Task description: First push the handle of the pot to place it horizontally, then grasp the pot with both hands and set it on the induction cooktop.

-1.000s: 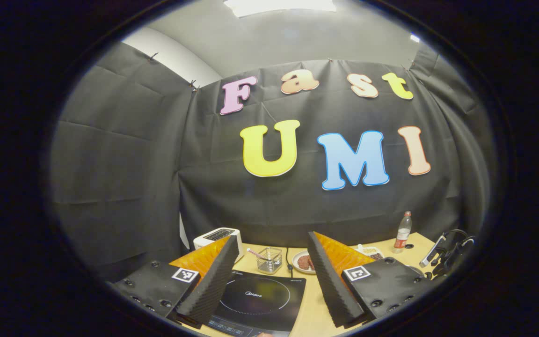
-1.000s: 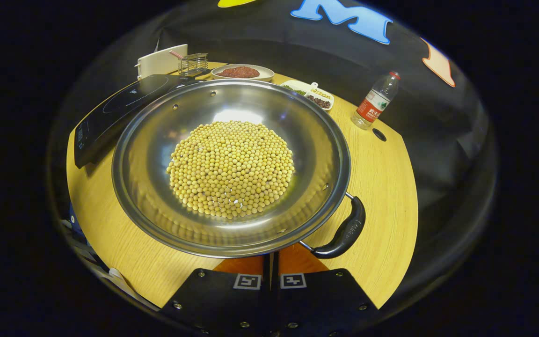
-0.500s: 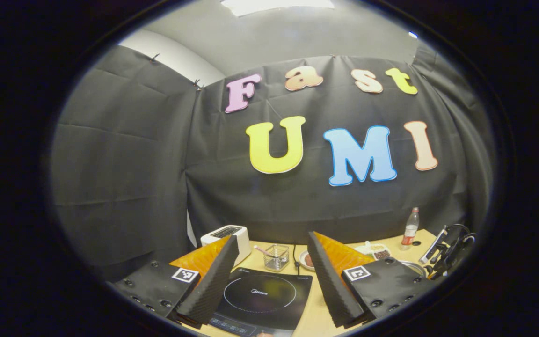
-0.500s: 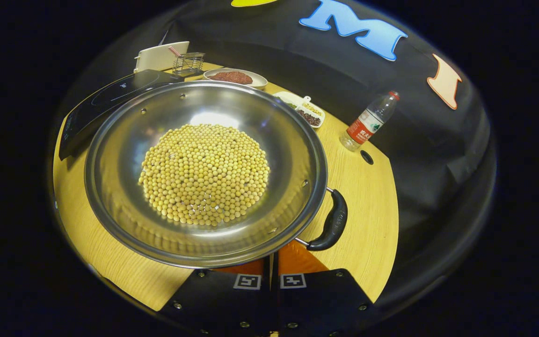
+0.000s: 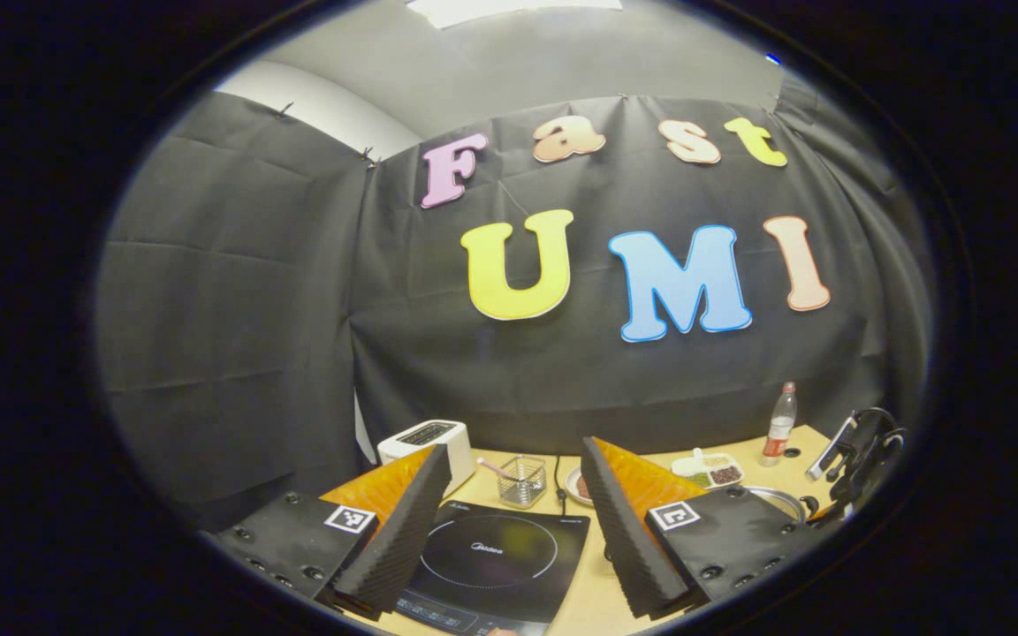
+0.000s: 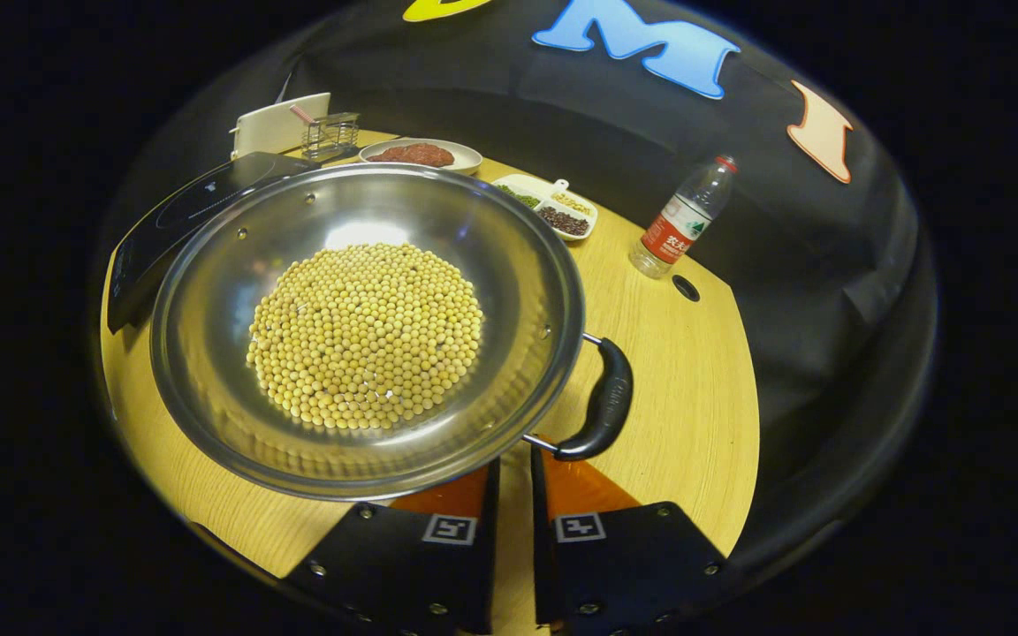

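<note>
right gripper (image 6: 509, 481): in the right gripper view its jaws now stand a narrow slit apart, holding nothing; half a second ago they were pressed together. their tips sit just beside the near rim of the wide, shallow stainless-steel pot (image 6: 368, 327), close to the lower root of the black curved side handle (image 6: 602, 406). whether they touch the rim cannot be told.

pot: it rests on the light wooden table (image 6: 695, 397), heaped with yellow soybeans (image 6: 366, 334). over the last second the handle has swung from about 5 o'clock on the rim to about 3 to 4 o'clock, seen from this camera. judgement: the push on the handle looks nearly or fully finished, and the slight parting of the jaws suggests the push is ending.

target: the flat black glass induction cooktop (image 6: 182, 216) lies at 10 o'clock from the pot, just beside its far-left rim. the pot is not yet on it.

left gripper (image 5: 509, 521): in the left gripper view its jaws stand wide, holding nothing, and it hovers above the cooktop (image 5: 491, 556). the pot's rim (image 5: 778, 499) shows at 3 o'clock, well apart. this camera has tilted a little since a second ago, with no approach begun.

remaining: both-handed grasp and transfer. judgement: the loose beans call for a level lift.
</note>
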Demonstrator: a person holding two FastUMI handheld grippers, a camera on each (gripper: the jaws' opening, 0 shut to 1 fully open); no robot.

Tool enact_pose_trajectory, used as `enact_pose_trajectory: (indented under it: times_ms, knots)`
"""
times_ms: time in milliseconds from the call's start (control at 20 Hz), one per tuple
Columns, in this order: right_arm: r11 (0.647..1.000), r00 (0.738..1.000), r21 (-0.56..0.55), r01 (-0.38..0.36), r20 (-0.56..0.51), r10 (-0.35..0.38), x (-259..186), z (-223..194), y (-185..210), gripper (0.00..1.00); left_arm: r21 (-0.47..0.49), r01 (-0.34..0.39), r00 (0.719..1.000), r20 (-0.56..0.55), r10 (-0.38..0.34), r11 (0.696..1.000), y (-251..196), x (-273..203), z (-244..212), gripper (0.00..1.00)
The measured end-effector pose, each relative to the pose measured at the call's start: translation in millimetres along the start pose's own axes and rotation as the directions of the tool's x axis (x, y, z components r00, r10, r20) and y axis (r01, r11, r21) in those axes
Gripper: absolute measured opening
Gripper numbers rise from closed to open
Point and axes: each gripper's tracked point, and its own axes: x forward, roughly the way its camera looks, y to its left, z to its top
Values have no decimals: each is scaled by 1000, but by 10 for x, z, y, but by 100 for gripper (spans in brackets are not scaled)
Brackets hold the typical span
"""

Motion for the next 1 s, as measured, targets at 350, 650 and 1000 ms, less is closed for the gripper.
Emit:
enact_pose_trajectory:
  times_ms: [350, 650, 1000]
  knots:
    - [996, 992, 77, 48, 114, -57, -406, 78, -323, 98, 12, 87, 996, -29, -87, 996, -581, 230, -208, 97]
    - [966, 971, 257, 12, 227, -72, -710, 431, -406, 98, -42, 181, 974, -132, -185, 983, -904, 499, -557, 97]
    - [910, 977, 415, -20, 201, -70, -679, 525, -333, 98, -87, 299, 902, -299, -311, 950, -1123, 816, -1181, 98]
